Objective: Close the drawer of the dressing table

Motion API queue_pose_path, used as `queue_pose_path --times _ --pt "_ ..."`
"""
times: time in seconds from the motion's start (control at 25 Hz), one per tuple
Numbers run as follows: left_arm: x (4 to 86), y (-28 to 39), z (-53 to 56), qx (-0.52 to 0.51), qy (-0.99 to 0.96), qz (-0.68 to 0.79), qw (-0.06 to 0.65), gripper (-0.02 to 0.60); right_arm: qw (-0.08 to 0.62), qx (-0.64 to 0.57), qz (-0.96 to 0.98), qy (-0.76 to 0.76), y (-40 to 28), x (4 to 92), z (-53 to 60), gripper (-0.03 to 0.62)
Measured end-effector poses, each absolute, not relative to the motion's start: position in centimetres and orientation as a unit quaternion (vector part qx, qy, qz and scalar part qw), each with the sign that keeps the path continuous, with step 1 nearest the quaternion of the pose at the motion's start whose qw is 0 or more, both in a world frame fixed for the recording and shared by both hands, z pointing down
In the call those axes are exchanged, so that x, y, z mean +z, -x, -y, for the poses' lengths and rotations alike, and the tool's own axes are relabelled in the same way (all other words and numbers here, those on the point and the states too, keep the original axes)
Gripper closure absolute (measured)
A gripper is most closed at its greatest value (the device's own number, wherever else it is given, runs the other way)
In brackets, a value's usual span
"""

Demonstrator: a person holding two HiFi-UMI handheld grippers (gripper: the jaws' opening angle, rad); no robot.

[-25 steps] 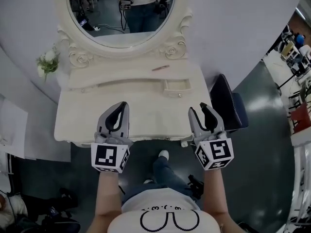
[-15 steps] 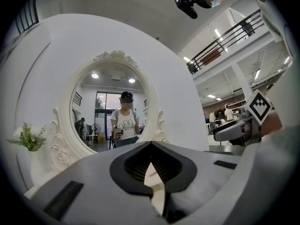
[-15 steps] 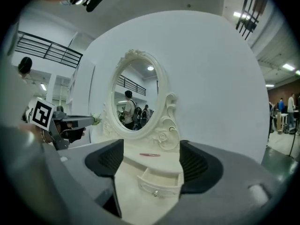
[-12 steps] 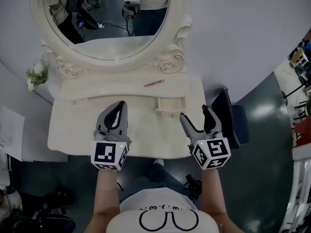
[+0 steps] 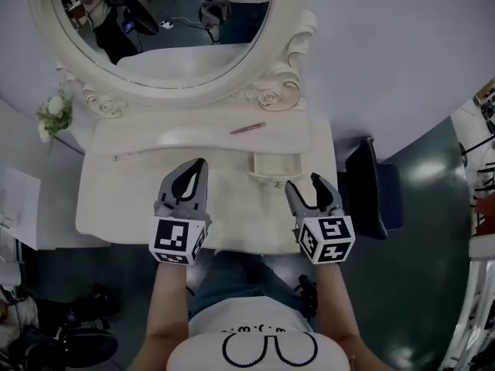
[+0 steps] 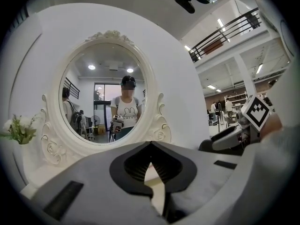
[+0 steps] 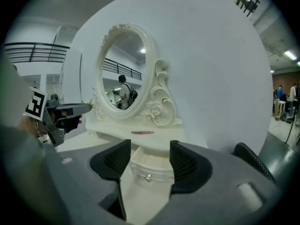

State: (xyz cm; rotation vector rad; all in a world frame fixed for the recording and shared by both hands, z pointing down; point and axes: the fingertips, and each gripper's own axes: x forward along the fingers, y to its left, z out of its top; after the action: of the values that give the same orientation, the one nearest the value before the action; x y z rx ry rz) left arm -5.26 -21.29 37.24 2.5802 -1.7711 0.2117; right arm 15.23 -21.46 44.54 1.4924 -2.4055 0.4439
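Head view: a cream-white carved dressing table (image 5: 124,199) stands against a pale wall, with an oval white-framed mirror (image 5: 83,91) rising from its back. The small cream drawer (image 5: 277,176) with a metal knob sits in the raised rear tier, right of centre. It is pulled out over the table top, so its inside shows from above: the drawer is open. A slim pink pen-like stick (image 5: 247,128) lies on the tier just behind and to the left of the drawer. A white flower sprig (image 5: 52,114) stands at the table's far left edge, and a dark padded stool (image 5: 379,192) sits on the floor beside the table's right end. The left tool (image 5: 199,163) hovers over the middle of the table top, pointing at the mirror. In the left gripper view its jaw tips meet and nothing is between them, so it is closed and empty. The right tool (image 5: 303,182) is just in front of the drawer and lined up with it. Its jaws have just been closing but stand apart, holding nothing. In the right gripper view the drawer's front and knob show in the gap between the jaws, ahead of the pads and not touching them. The two tools are well apart from each other.
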Motion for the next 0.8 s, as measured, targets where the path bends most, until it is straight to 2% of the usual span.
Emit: queue_pose_path --times 0.32,0.8 --pt "40.6 4.2 23.0 0.088 -0.852 0.515 0.041 0.584 0.199 0.191 0.806 -0.524 -14.5 49.8 21.4 0.391" --pt "45.7 5.5 24.8 0.124 -0.862 0.484 0.091 0.584 0.248 0.257 0.771 -0.527 -12.3 57.0 21.9 0.427"
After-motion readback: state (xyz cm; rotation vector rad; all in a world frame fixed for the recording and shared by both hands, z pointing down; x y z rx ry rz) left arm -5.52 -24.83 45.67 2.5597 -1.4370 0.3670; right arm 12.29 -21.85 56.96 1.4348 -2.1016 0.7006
